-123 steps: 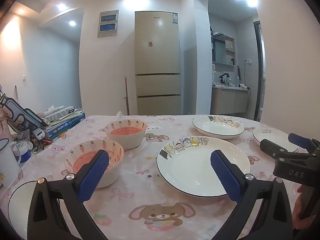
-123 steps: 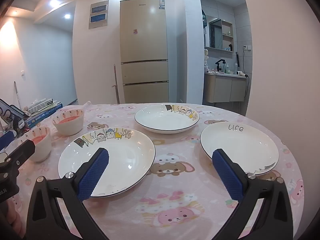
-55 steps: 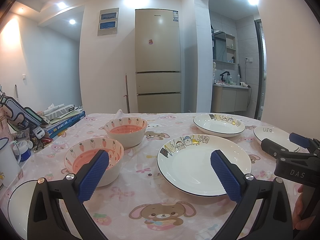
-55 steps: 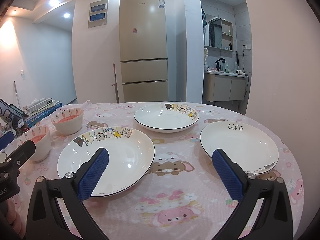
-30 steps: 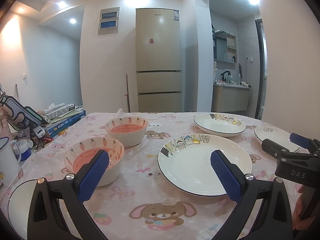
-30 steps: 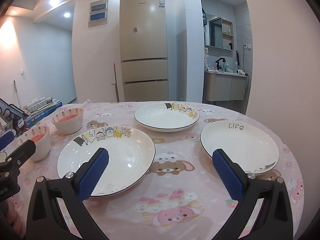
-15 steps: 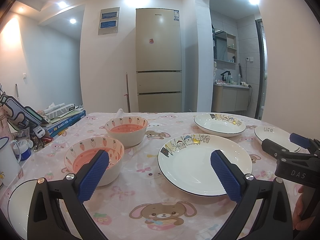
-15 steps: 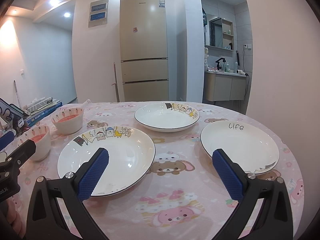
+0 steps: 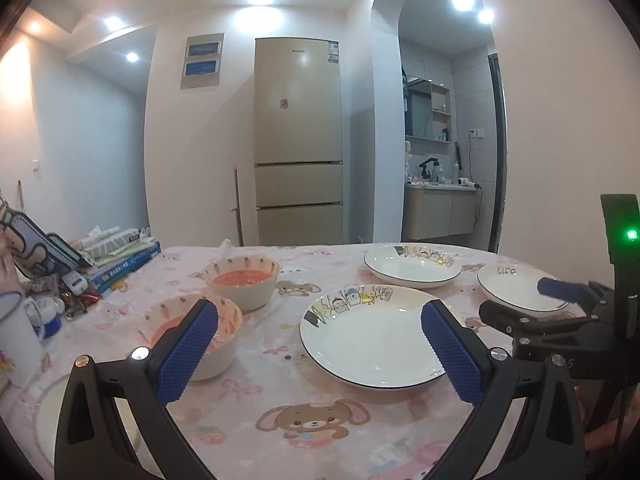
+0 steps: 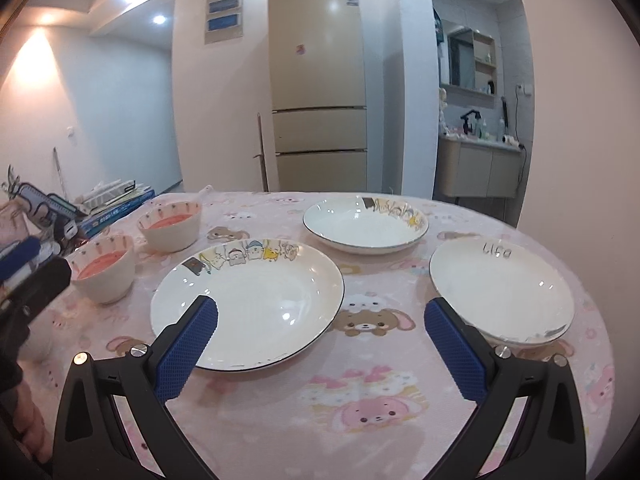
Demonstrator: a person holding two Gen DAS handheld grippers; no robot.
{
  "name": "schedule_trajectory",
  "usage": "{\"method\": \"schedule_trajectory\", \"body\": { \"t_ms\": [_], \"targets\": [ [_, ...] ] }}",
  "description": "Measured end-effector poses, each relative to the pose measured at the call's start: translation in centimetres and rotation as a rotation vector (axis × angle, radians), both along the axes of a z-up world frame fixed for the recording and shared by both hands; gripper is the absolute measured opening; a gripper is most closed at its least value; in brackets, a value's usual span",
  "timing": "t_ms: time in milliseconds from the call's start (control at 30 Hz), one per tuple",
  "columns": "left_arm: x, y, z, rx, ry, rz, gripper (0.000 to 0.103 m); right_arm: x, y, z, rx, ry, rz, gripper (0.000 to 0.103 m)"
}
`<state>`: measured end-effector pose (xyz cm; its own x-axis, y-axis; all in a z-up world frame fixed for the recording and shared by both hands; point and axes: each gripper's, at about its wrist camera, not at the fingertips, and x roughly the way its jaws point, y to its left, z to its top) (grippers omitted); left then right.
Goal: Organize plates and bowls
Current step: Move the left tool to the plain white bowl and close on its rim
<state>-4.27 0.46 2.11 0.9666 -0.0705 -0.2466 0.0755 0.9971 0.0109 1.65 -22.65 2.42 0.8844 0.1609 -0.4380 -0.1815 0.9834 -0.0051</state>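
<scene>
On the pink cartoon tablecloth lies a large cartoon-rimmed plate [image 9: 376, 340] [image 10: 256, 296], with a second cartoon plate [image 9: 412, 266] [image 10: 364, 224] behind it. A white "life" plate [image 9: 516, 284] [image 10: 500, 280] sits at the right. Two carrot-pattern bowls stand at the left, one near [image 9: 224, 320] [image 10: 104, 268] and one far [image 9: 244, 280] [image 10: 170, 222]. My left gripper [image 9: 318, 320] is open above the cloth, between the near bowl and the large plate. My right gripper [image 10: 320, 316] [image 9: 524, 302] is open, hovering between the large plate and the "life" plate, holding nothing.
Stacked books [image 9: 120, 264] and a white mug [image 9: 16, 340] crowd the left side of the table. Part of another white plate [image 9: 52, 412] shows at the lower left. The table's edge [image 10: 600, 320] curves close behind the "life" plate. A fridge stands beyond.
My right gripper has moved forward and tilted, so the plates sit closer under it; in the left wrist view it now reaches over the "life" plate. The left gripper has shifted only slightly.
</scene>
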Motion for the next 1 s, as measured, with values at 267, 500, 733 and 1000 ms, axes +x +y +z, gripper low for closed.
{"method": "schedule_trajectory", "body": {
  "t_ms": [267,500,733,1000],
  "targets": [
    [-6.4,3.7,2.6,-0.071,-0.083,0.067,0.103,-2.2,0.2,4.0,0.051,0.001,0.014,0.103],
    [-7.1,7.7,1.8,-0.079,0.102,0.097,0.103,-5.2,5.0,3.8,-0.19,-0.102,-0.07,0.103],
    [-7.6,12.2,0.1,-0.037,0.168,0.168,0.103,-5.0,9.3,3.5,-0.181,-0.102,0.048,0.103],
    [-3.7,18.1,-0.4,-0.146,0.22,0.147,0.103,-1.7,14.0,1.5,-0.186,-0.01,0.031,0.103]
  ]
}}
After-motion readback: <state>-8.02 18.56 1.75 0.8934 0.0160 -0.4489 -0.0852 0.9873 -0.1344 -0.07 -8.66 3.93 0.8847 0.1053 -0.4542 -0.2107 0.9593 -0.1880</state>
